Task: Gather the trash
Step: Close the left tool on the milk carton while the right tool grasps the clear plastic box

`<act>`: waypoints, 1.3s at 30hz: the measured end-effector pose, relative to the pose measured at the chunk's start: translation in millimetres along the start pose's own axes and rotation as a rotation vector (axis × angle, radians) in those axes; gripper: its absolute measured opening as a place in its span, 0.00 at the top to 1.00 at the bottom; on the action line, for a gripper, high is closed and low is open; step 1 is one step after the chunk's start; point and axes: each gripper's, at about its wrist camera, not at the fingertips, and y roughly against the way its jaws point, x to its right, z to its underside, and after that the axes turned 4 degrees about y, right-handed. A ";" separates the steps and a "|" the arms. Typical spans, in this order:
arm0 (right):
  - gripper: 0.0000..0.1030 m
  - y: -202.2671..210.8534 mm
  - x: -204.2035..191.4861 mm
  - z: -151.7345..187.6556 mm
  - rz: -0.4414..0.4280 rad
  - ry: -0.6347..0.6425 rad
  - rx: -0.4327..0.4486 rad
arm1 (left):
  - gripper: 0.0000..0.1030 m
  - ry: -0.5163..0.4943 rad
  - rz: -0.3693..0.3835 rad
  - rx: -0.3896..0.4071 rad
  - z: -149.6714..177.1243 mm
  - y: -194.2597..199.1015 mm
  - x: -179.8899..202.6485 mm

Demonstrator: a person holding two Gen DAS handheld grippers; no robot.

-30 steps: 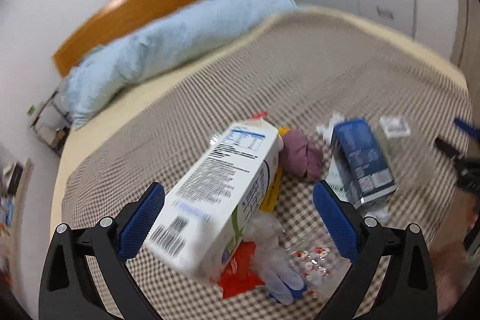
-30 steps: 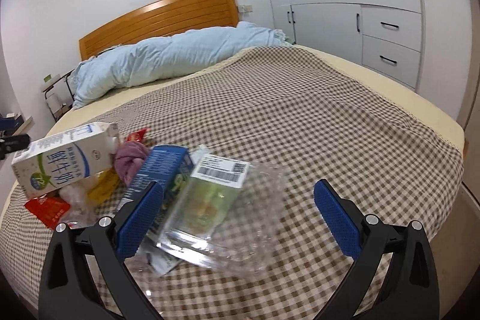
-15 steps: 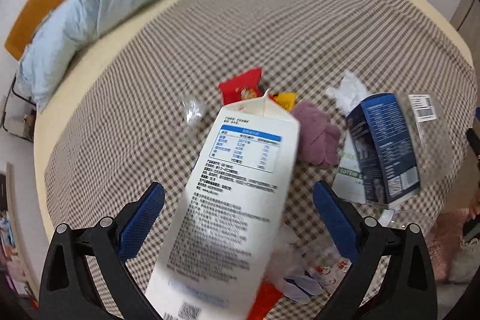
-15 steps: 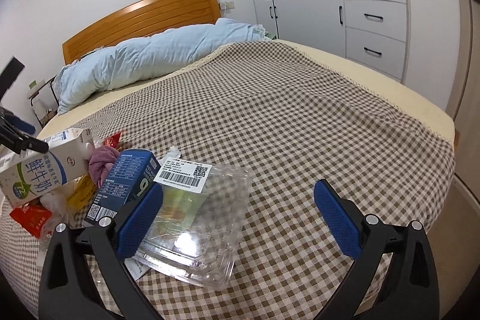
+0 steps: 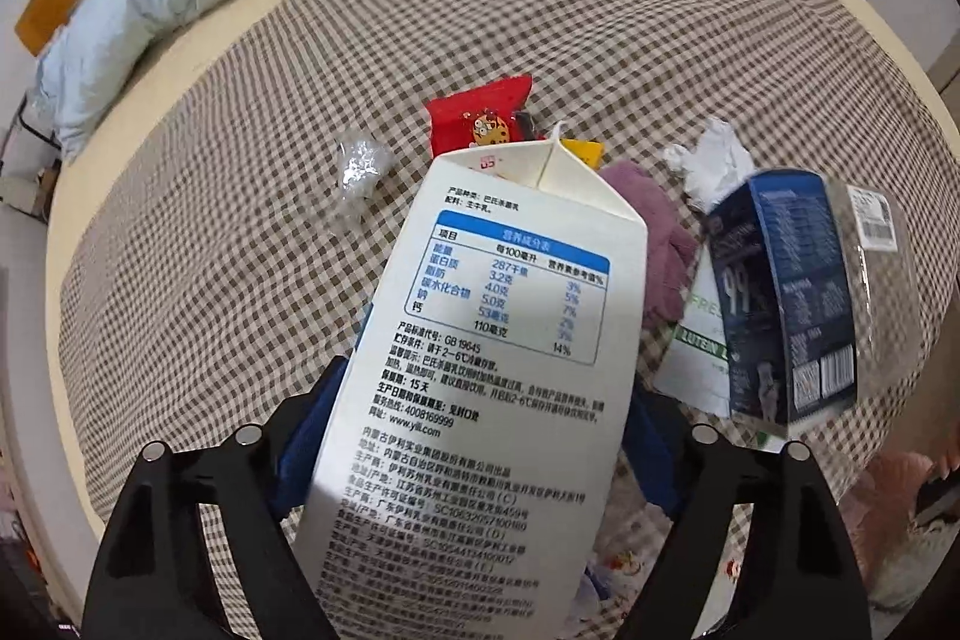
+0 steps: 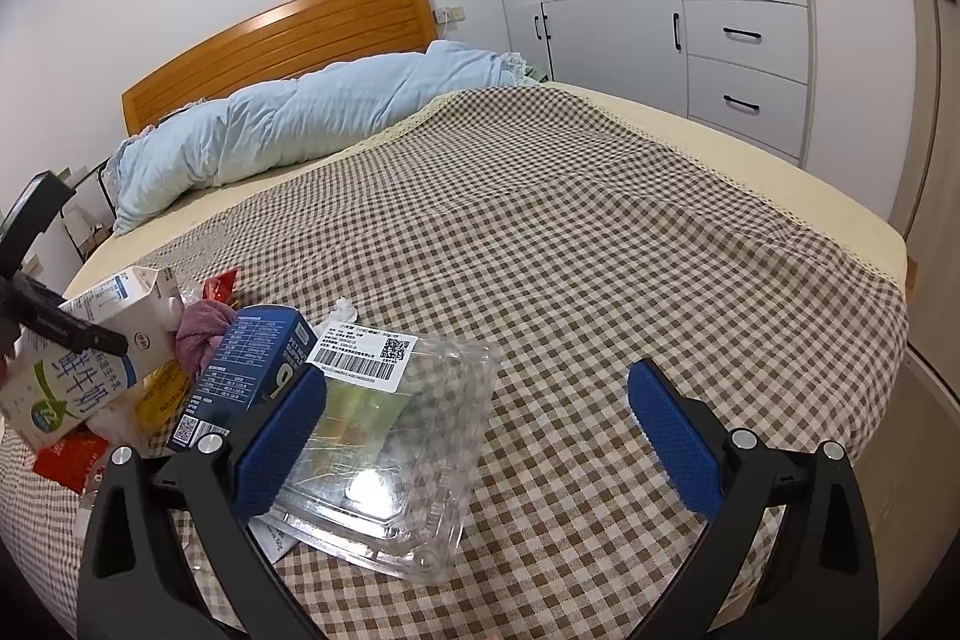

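Note:
A white milk carton lies tilted on a heap of trash on the checked bedspread. My left gripper points down over it. Its jaws are closing, with the carton between the blue pads, which stand close at its two sides. From the right wrist view, the carton sits at the far left with a black finger across it. My right gripper hangs open above a clear plastic clamshell box and holds nothing. A dark blue carton leans beside the box.
Around the carton lie a red snack wrapper, a yellow packet, a purple cloth, crumpled white paper and a scrap of clear film. A light blue duvet and wooden headboard are at the far end; white wardrobes line the wall.
My left gripper tipped downward and came in over the milk carton, and its jaws narrowed around it. The right gripper barely moved.

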 end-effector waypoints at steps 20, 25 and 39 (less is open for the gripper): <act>0.06 28.7 1.8 3.2 -0.018 0.009 0.059 | 0.25 0.056 -0.126 0.282 66.0 100.0 33.3; 0.06 38.7 3.6 4.9 -0.027 0.014 0.089 | 0.25 0.113 -0.154 0.402 93.7 133.4 43.1; 0.06 9.9 48.8 27.4 -0.246 -0.202 -0.062 | 0.25 0.159 -0.064 0.457 138.7 146.5 78.0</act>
